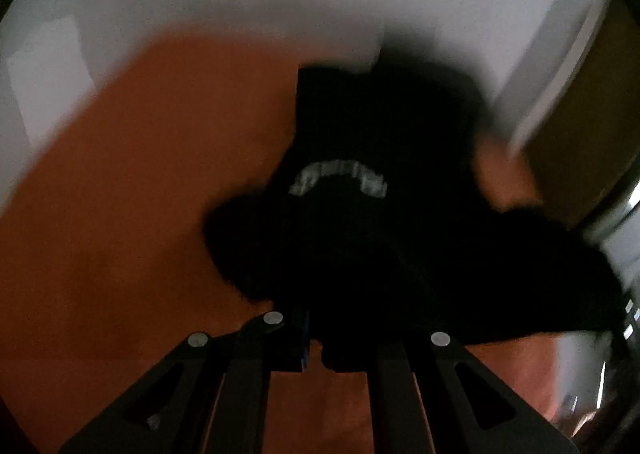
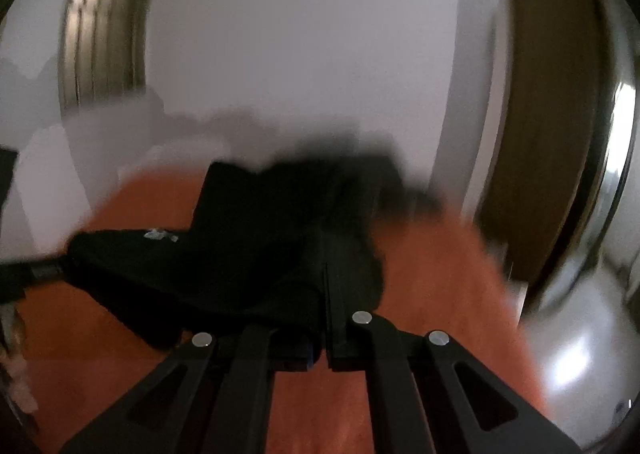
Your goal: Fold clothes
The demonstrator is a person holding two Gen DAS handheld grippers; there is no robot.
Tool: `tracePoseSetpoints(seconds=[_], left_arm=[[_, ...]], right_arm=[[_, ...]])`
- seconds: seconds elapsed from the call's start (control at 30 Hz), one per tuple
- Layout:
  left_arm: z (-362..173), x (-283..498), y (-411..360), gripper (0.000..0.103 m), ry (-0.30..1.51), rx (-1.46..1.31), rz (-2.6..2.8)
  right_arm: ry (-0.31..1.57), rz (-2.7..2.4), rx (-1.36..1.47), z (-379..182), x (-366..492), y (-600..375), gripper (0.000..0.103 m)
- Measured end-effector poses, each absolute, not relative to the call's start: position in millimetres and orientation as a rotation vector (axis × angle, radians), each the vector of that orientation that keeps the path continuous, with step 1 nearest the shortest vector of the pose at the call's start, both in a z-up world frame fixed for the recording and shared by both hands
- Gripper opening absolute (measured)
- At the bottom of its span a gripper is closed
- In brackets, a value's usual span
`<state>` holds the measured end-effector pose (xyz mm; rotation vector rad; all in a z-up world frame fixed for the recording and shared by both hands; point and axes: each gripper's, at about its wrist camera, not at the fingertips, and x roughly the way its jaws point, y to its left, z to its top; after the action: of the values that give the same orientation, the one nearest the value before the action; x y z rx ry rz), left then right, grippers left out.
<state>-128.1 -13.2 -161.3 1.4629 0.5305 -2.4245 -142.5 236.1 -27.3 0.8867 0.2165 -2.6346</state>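
On orange surface [image 2: 440, 294]: one black garment [image 2: 248, 246], two grippers clamping it.

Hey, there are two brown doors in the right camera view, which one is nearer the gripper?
The wide brown door at the right edge, reaching down to the shiny floor beside the orange table. The other door, upper left, looks narrower and farther back.

1 black garment [image 1: 372, 238], w/ 1 pale printed patch on it. 1 orange surface [image 1: 120, 214] under it. 2 grippers: left gripper [image 1: 316, 350], right gripper [image 2: 324, 350], each w/ 2 fingers. 2 brown doors: 1 door at right [image 2: 560, 114], 1 door at left [image 2: 104, 22]. Both views blurred, so smaller items can't be counted.
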Motion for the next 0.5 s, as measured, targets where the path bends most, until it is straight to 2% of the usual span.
tracePoseSetpoints(seconds=[0.07, 0.13, 0.2, 0.27, 0.43, 0.5], left_arm=[[-222.3, -111.6, 1.7, 0.006, 0.479, 1.612, -2.352], [-255.3, -95.5, 12.9, 0.006, 0.429, 1.684, -2.326], [-271.1, -86.4, 22.5, 0.006, 0.364, 1.711, -2.326], [-278.4, -81.0, 31.8, 0.006, 0.289, 1.719, -2.335], [-275.9, -72.6, 38.8, 0.007, 0.267, 1.703, -2.354], [-274.0, -68.1, 39.3, 0.011, 0.273, 1.702, -2.357]], right_arm=[[0.223, -2.542, 1.079, -99.3, -140.3, 235.9, 0.002], [0.232, -2.457, 1.228, -153.5, -137.1, 235.3, 0.002], [0.221, -2.421, 1.302, -183.1, -134.3, 237.9, 0.002], [0.195, -2.409, 1.333, -194.3, -137.4, 245.7, 0.002], [0.121, -2.369, 1.38, -199.9, -136.4, 259.8, 0.003], [0.098, -2.36, 1.392, -202.5, -139.5, 263.2, 0.003]])
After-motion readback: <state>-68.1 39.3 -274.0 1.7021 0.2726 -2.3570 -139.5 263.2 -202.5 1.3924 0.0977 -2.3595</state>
